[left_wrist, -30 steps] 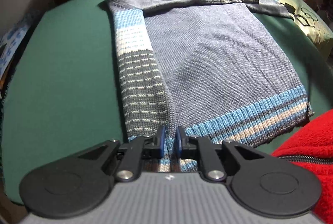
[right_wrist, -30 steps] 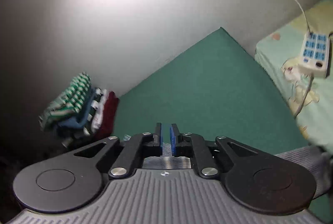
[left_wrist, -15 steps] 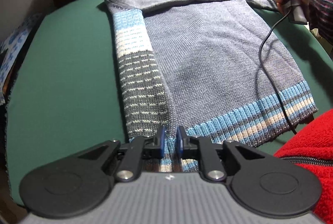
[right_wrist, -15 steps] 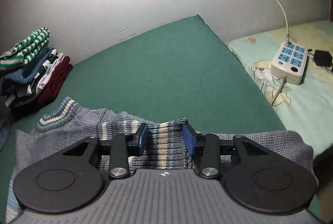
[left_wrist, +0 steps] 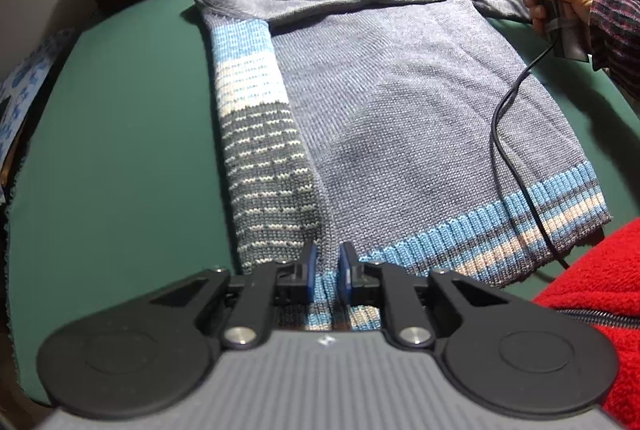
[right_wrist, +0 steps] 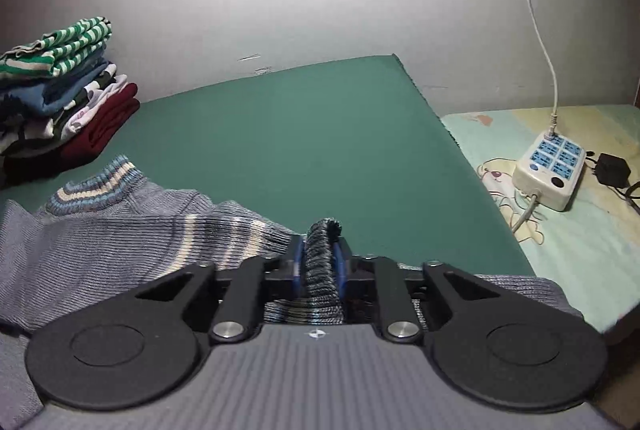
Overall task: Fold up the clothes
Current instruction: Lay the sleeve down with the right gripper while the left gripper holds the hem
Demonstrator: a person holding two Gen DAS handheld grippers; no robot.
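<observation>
Sweater [left_wrist: 400,102] lies flat on green table [left_wrist: 120,150] against grey wall [right_wrist: 320,10].

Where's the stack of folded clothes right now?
The stack of folded clothes sits at the far left corner of the green table against the wall, just beyond the sweater's collar.

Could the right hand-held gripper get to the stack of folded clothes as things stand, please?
Probably not yet: the right hand-held gripper is closing on the sweater's cuff. The green mat toward the stack of folded clothes lies bare.

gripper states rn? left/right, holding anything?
Left claw: closing, clamped on the grey knitted sweater's blue-striped hem.
Right claw: closing, pinching the sweater's bunched striped sleeve cuff.
</observation>
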